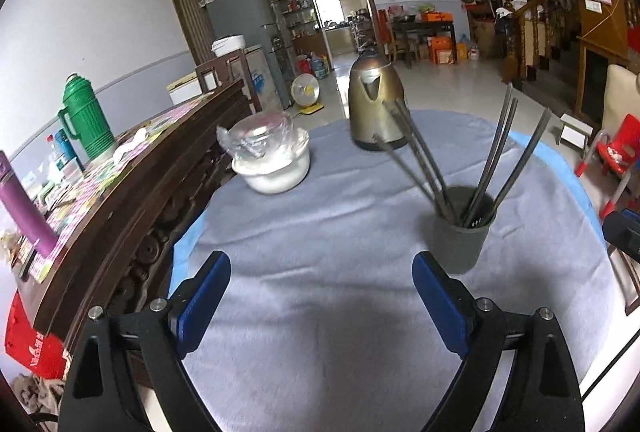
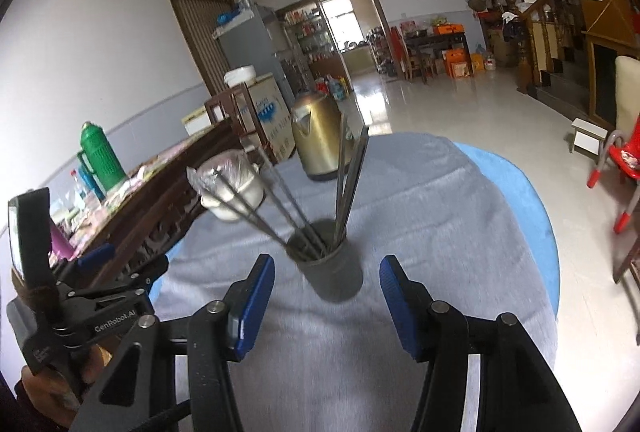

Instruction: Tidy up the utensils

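Note:
A dark grey cup stands on the grey cloth and holds several metal chopsticks that fan out to both sides. My left gripper is open and empty, with the cup just ahead of its right finger. In the right wrist view the cup stands straight ahead of my right gripper, whose jaws are open and empty on either side of it, a little short of it. The chopsticks lean left and right. The left gripper's body shows at the left.
A gold kettle stands at the table's far edge. A white bowl with a plastic-wrapped lid sits at the left. A dark wooden sideboard runs along the left with a green thermos. A red child's chair stands at the right.

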`<action>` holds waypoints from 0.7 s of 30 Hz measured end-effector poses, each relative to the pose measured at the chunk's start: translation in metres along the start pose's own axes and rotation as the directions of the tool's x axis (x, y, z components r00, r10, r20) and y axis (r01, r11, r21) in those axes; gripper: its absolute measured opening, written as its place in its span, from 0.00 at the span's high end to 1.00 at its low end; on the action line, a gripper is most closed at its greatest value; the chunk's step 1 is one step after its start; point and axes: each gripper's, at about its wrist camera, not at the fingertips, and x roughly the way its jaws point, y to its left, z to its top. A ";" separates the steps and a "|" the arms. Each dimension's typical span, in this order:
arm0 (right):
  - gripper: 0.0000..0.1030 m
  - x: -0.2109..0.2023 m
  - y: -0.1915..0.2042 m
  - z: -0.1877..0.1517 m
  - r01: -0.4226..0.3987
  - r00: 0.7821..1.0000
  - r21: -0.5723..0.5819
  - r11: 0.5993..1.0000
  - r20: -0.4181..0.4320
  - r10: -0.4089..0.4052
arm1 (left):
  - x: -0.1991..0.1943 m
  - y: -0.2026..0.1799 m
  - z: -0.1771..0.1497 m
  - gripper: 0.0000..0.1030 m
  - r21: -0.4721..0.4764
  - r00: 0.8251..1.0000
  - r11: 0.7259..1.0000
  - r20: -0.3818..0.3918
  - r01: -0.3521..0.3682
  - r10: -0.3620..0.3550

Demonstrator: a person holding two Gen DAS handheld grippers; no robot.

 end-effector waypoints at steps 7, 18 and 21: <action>0.42 0.003 0.017 -0.024 0.007 0.998 -0.035 0.999 -0.059 -0.009 | -0.003 0.016 -0.019 0.10 -0.019 0.999 0.999 -0.042 -0.031 0.030; 0.42 0.002 0.031 -0.031 0.009 0.997 -0.037 0.999 -0.073 -0.012 | -0.013 0.025 -0.027 0.10 -0.040 0.999 0.999 -0.039 -0.032 0.031; 0.42 0.003 0.036 -0.030 0.016 0.997 -0.049 0.999 -0.070 -0.020 | -0.016 0.027 -0.028 0.10 -0.042 0.999 0.999 -0.036 -0.033 0.032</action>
